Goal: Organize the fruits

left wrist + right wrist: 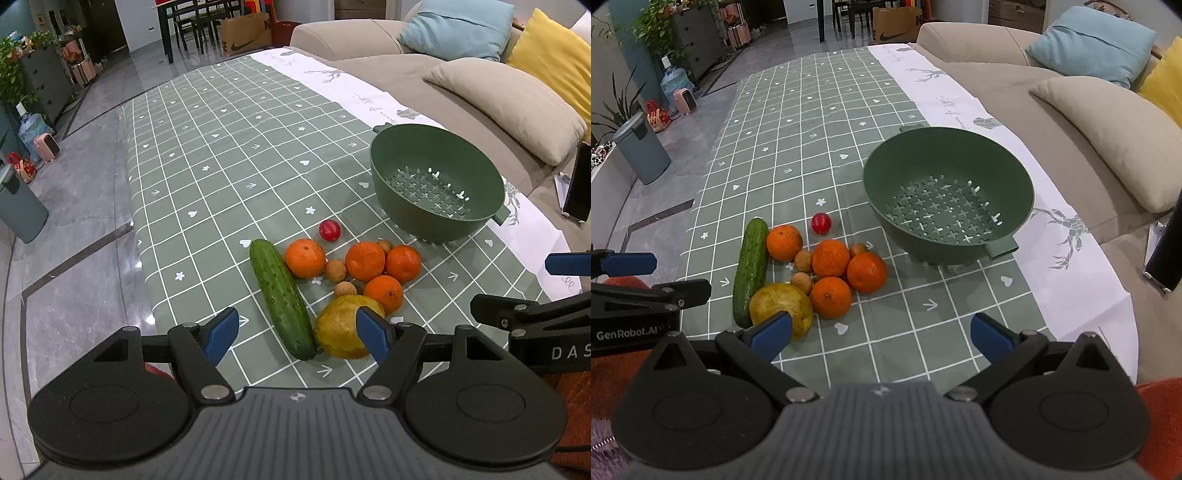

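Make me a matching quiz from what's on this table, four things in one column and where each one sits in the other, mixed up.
Things:
1. cucumber
2. colander
3. red fruit
4. yellow-green fruit

Places:
A. alone, just beyond the oranges
B. nearest the grippers, touching the cucumber's near end
C. at the left edge of the pile, lying lengthwise
D. empty, partly on the white cloth

Pairs: 1-C, 2-D, 3-A, 4-B
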Tool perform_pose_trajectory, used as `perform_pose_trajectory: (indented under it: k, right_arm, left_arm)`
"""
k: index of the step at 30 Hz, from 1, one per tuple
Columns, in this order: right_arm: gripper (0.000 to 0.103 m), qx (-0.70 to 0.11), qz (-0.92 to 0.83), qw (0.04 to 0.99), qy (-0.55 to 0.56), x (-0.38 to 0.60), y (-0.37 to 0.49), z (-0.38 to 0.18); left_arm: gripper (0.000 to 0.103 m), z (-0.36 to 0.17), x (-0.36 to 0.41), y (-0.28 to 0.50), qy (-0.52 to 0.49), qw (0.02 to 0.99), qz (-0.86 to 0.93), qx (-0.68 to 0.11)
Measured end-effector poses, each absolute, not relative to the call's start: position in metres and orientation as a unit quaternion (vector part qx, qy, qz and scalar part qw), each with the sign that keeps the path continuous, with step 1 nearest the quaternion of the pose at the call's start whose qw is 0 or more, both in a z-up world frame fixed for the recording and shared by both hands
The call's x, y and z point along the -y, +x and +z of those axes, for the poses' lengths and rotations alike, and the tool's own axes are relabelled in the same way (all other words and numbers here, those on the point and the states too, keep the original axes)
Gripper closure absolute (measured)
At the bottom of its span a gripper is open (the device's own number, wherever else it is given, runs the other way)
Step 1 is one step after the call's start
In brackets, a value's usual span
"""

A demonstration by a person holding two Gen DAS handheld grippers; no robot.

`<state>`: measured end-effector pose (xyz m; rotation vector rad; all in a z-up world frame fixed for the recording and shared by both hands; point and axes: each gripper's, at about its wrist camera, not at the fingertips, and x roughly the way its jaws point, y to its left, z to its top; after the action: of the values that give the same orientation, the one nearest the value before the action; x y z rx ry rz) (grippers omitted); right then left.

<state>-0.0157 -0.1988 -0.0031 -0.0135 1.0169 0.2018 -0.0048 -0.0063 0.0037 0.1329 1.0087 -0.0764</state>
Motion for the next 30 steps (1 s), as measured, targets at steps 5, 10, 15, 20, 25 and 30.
perform_pose_trajectory:
  k: [5,10,15,20,25,30]
  right_arm:
    - [0.004,-0.488,0.098,0.867,-0.007,0.1982,-0.0157,-0.0036]
    - [0.004,-0.487,0.100,0.868,-0.009,0.1972,-0.0155,-0.0032]
    - [0.004,-0.485,0.100,0.869,-0.009,0.1972,-0.0158,-0.0020]
    - [0.004,-0.485,0.100,0.869,-0.009,0.1969,-0.0154,-0.0014]
    - [0.004,-0.484,0.101,0.869,-0.011,0.1960,-0.0147,0.0008]
    - [0.004,-0.484,0.101,0.869,-0.012,0.1956,-0.0144,0.0015]
  left_arm:
    - [0.018,0.0047,0.0056,-0.0052,0.064,0.873,-0.035,-0.482]
    - [0.018,0.0060,0.0046,-0.0054,0.064,0.873,-0.034,-0.482]
    - [0.018,0.0065,0.0043,-0.0053,0.064,0.874,-0.033,-0.480]
    - [0.018,0.0067,0.0041,-0.0052,0.064,0.874,-0.033,-0.480]
    - [0.018,0.0084,0.0026,-0.0047,0.064,0.875,-0.031,-0.480]
    - [0.018,0.0085,0.0022,-0.0044,0.064,0.875,-0.032,-0.480]
